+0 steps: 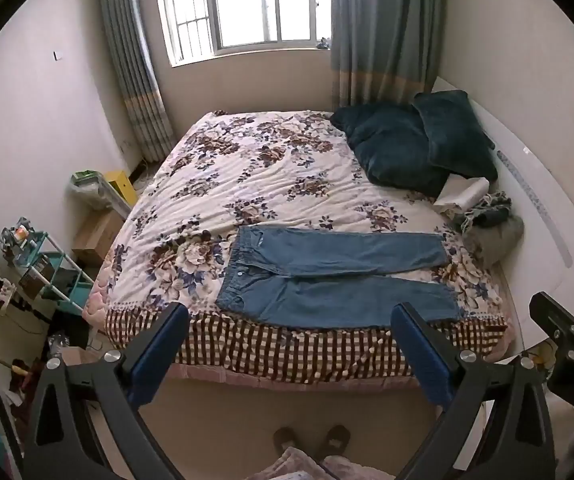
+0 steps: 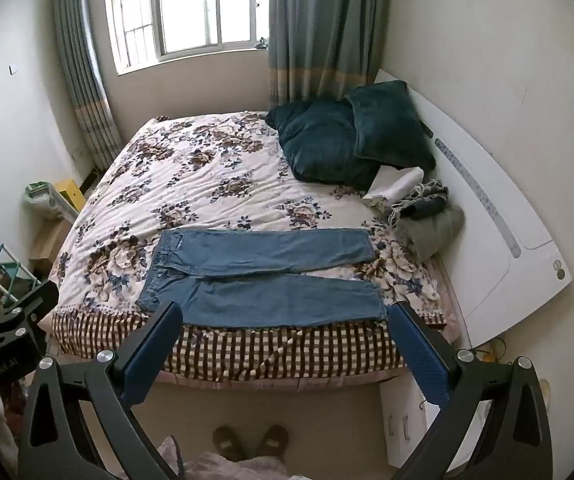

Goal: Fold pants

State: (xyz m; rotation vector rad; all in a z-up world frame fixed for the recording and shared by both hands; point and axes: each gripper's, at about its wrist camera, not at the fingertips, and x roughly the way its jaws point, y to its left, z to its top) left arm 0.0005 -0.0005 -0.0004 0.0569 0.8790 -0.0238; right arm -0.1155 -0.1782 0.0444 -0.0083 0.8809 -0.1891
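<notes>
A pair of blue jeans [image 1: 327, 276] lies flat on the floral bedspread [image 1: 247, 168] near the bed's front edge, waistband to the left, both legs spread to the right. It also shows in the right wrist view [image 2: 263, 276]. My left gripper [image 1: 289, 312] is open and empty, held above the floor in front of the bed, short of the jeans. My right gripper [image 2: 285, 312] is open and empty too, level with the left. The right gripper shows at the right edge of the left wrist view [image 1: 567, 320].
Two dark teal pillows [image 1: 415, 144] and a heap of clothes [image 1: 491, 224] lie at the bed's right side by a white headboard [image 2: 499, 216]. A teal rack [image 1: 47, 264] and boxes stand left of the bed. Slippers [image 2: 251, 442] sit on the floor below.
</notes>
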